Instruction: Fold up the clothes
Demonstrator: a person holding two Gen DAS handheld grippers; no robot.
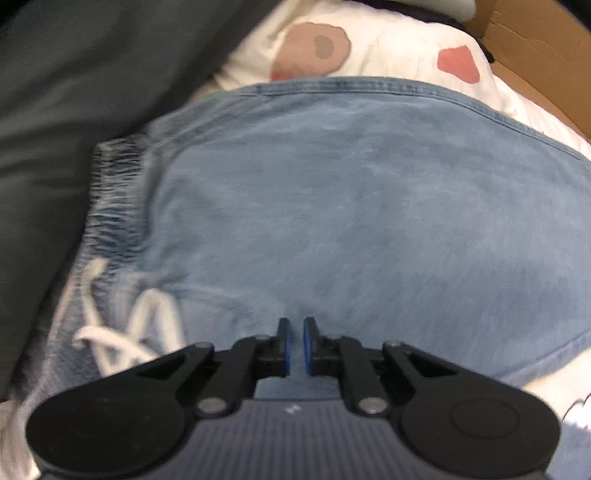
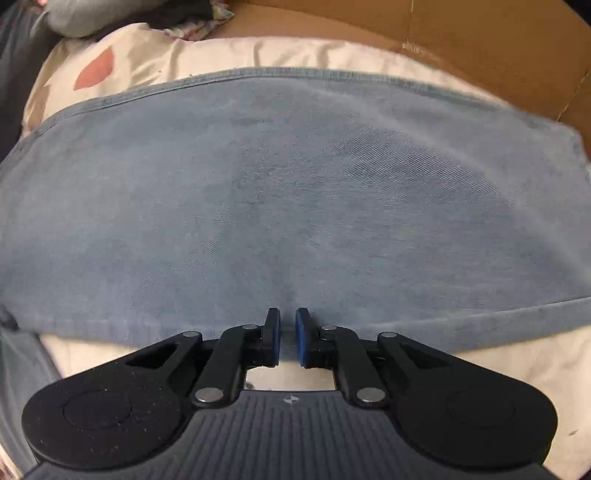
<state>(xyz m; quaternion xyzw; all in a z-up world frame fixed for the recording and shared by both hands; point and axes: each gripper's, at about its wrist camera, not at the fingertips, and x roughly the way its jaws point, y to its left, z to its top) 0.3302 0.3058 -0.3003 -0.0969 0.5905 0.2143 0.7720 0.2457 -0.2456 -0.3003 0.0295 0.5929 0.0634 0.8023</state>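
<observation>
A light blue denim garment (image 1: pixel 351 206) lies spread on a white sheet. Its gathered elastic waistband (image 1: pixel 118 199) and white drawstring (image 1: pixel 110 332) are at the left of the left wrist view. My left gripper (image 1: pixel 296 325) is at the garment's near edge, its blue pads nearly together, with denim puckered up between them. In the right wrist view the same denim (image 2: pixel 295 192) fills the frame. My right gripper (image 2: pixel 288 317) pinches its near folded edge, and creases in the cloth run in toward the fingertips.
The white sheet (image 1: pixel 388 44) has pink and brown blotches. Dark grey cloth (image 1: pixel 74 110) lies along the left. A brown cardboard wall (image 2: pixel 480 40) runs along the back and right. Crumpled grey clothing (image 2: pixel 110 14) sits at the far left corner.
</observation>
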